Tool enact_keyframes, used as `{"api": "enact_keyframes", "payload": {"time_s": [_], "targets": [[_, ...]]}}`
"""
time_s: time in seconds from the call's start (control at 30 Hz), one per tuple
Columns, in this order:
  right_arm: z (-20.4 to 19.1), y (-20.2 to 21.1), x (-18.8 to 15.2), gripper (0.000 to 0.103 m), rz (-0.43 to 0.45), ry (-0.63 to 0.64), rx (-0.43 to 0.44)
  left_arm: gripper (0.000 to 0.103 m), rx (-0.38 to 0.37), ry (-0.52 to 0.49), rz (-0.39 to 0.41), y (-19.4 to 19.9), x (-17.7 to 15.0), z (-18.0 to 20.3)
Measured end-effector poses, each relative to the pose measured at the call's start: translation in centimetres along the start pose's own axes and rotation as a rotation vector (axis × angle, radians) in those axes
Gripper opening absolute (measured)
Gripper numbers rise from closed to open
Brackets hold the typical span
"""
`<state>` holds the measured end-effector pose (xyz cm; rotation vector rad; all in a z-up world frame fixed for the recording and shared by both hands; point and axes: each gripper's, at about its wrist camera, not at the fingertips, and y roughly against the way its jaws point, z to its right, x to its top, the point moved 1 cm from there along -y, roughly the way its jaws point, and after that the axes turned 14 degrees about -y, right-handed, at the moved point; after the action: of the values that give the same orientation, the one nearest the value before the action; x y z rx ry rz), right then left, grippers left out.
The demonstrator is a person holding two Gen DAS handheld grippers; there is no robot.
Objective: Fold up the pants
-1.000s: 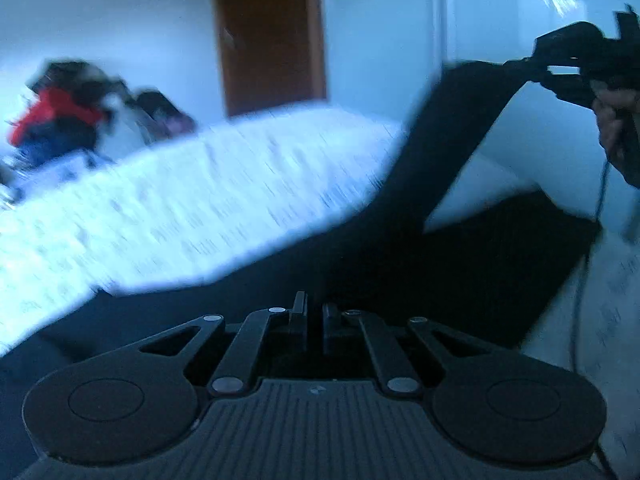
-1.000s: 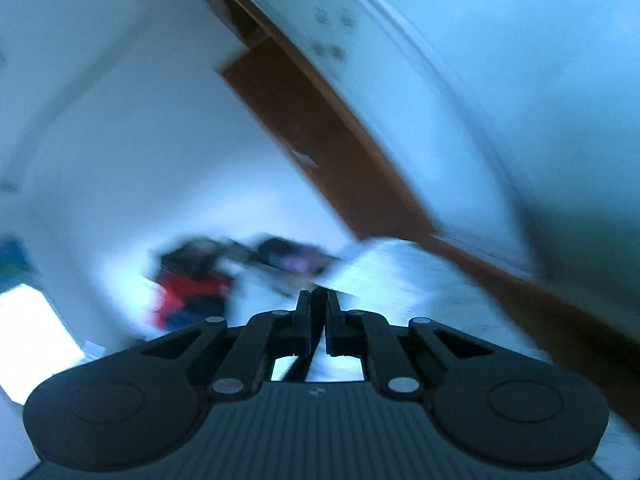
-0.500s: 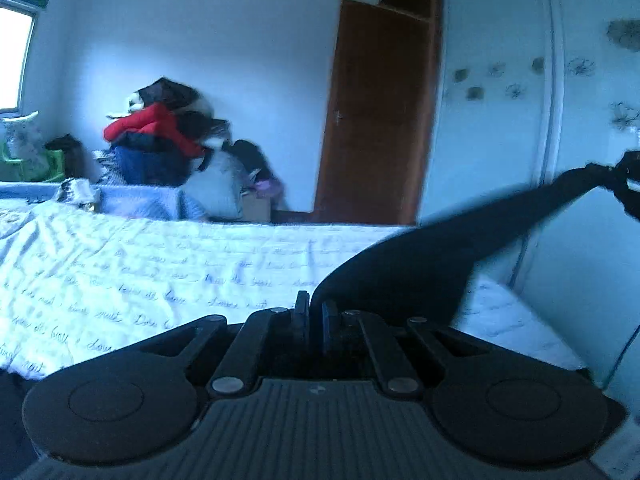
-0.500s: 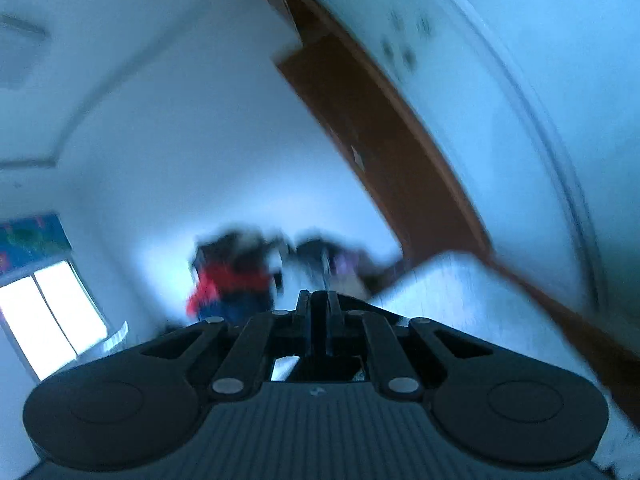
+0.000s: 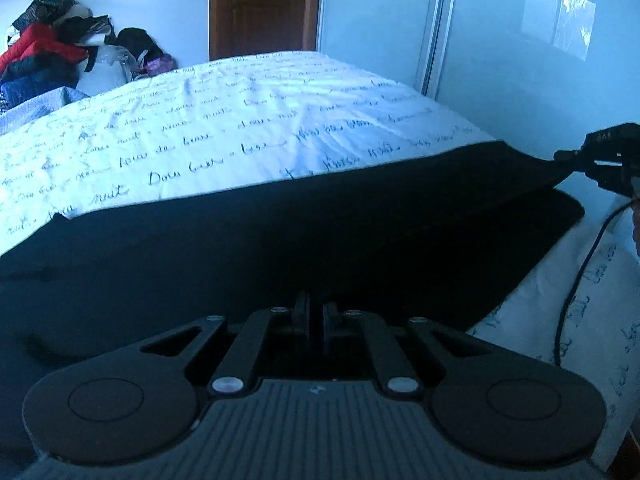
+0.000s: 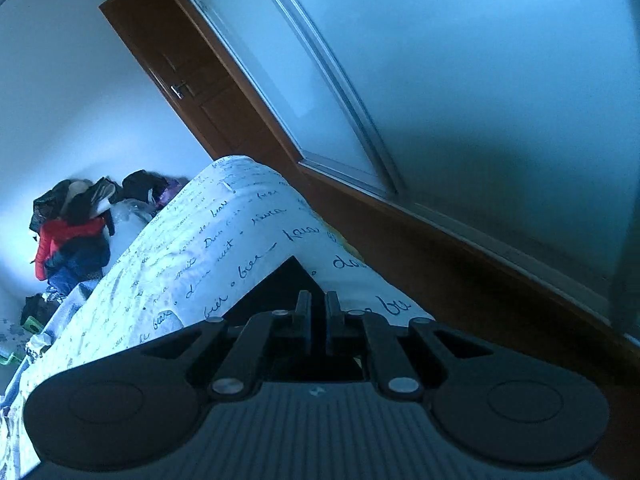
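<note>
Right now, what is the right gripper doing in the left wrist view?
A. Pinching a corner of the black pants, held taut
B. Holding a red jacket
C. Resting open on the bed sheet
A: the right gripper is shut on a corner of the black pants, pulled taut above the bed sheet.

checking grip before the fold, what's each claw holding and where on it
Both hold the black pants: the left claw is shut on the near edge, the right claw on a corner.

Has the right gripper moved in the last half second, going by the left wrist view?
Yes. The right gripper, shut on the pants, has dropped from level with the wardrobe door to the bedsheet edge.
</note>
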<state>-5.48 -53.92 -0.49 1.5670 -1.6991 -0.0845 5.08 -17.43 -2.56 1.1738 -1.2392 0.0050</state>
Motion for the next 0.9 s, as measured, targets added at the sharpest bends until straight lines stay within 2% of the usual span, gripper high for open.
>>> {"api": "enact_keyframes", "payload": {"time_s": [0.13, 0.27, 0.33, 0.43, 0.53, 0.7, 0.77, 0.8, 0.83, 0.87, 0.9], "targets": [[0.4, 0.6, 0.1, 0.007, -0.003, 0.02, 0.018, 0.013, 0.01, -0.018, 0.019, 0.6, 0.1, 0.3], [1.0, -0.7, -0.6, 0.007, -0.038, 0.001, -0.009, 0.013, 0.001, -0.006, 0.014, 1.2, -0.6, 0.2], [1.4, 0.0, -1.0, 0.007, -0.032, -0.014, -0.002, 0.013, -0.002, -0.005, 0.028, 2.0, -0.4, 0.0], [0.9, 0.9, -1.5, 0.007, -0.011, 0.035, -0.018, 0.013, -0.014, -0.028, 0.048, 2.8, -0.2, -0.1], [0.7, 0.9, -1.9, 0.007, 0.003, 0.094, -0.061, 0.013, -0.034, -0.056, 0.019, 2.3, -0.8, 0.4], [1.5, 0.4, -2.4, 0.009, -0.014, 0.099, -0.091, 0.015, -0.031, -0.113, -0.036, 0.7, -2.1, 1.2], [1.7, -0.1, -2.4, 0.015, -0.046, 0.102, -0.122, 0.02, -0.029, -0.128, -0.041, 0.9, -1.9, 1.2], [1.7, -0.1, -2.2, 0.027, -0.045, 0.102, -0.143, 0.02, -0.034, -0.133, -0.043, 1.2, -1.7, 1.2], [1.6, 0.2, -2.0, 0.041, -0.028, 0.102, -0.168, 0.02, -0.051, -0.138, -0.042, 1.6, -1.5, 1.1], [1.2, 0.8, -1.8, 0.047, 0.021, 0.108, -0.202, 0.022, -0.065, -0.141, -0.036, 2.0, -1.3, 1.1], [0.8, 1.5, -1.8, 0.05, 0.085, 0.125, -0.22, 0.03, -0.072, -0.145, -0.027, 2.5, -1.2, 1.1]]}}
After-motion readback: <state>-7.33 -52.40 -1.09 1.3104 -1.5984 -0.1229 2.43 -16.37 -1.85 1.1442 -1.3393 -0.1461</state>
